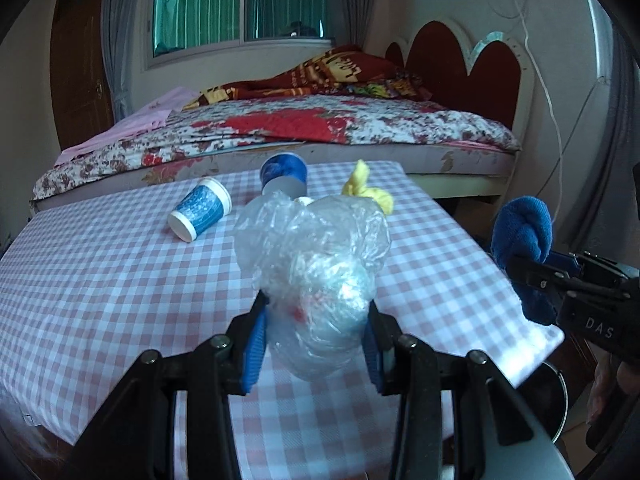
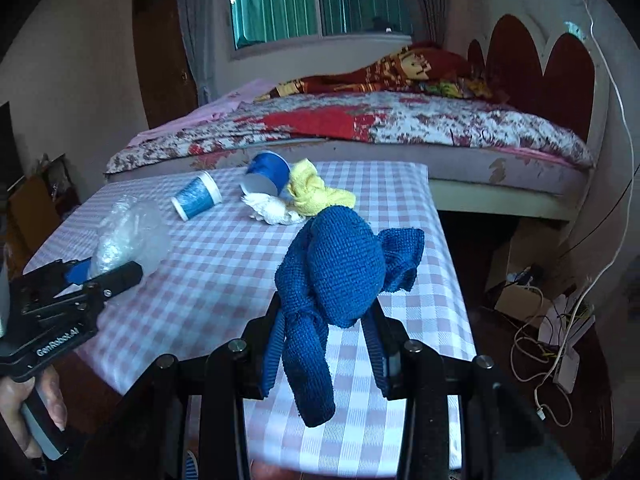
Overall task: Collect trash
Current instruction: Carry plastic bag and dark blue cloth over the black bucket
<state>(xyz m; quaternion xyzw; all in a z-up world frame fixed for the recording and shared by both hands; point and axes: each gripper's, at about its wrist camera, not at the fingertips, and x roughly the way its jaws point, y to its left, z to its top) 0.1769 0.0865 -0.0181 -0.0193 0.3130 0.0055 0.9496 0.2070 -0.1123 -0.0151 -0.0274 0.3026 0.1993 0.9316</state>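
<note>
Your left gripper (image 1: 316,344) is clenched on the crumpled plastic bag (image 1: 316,264), and your right gripper (image 2: 328,344) grasps the knotted blue cloth (image 2: 340,276); both are lifted above the near edge of the table (image 1: 100,280). Left to collect, near the far edge: two blue paper cups (image 1: 200,210) (image 1: 284,174), a yellow cloth (image 2: 316,194) and a white wad (image 2: 272,210). The checked tablecloth is otherwise bare. Behind stands a bed (image 1: 280,128) under a window (image 1: 240,4).
</note>
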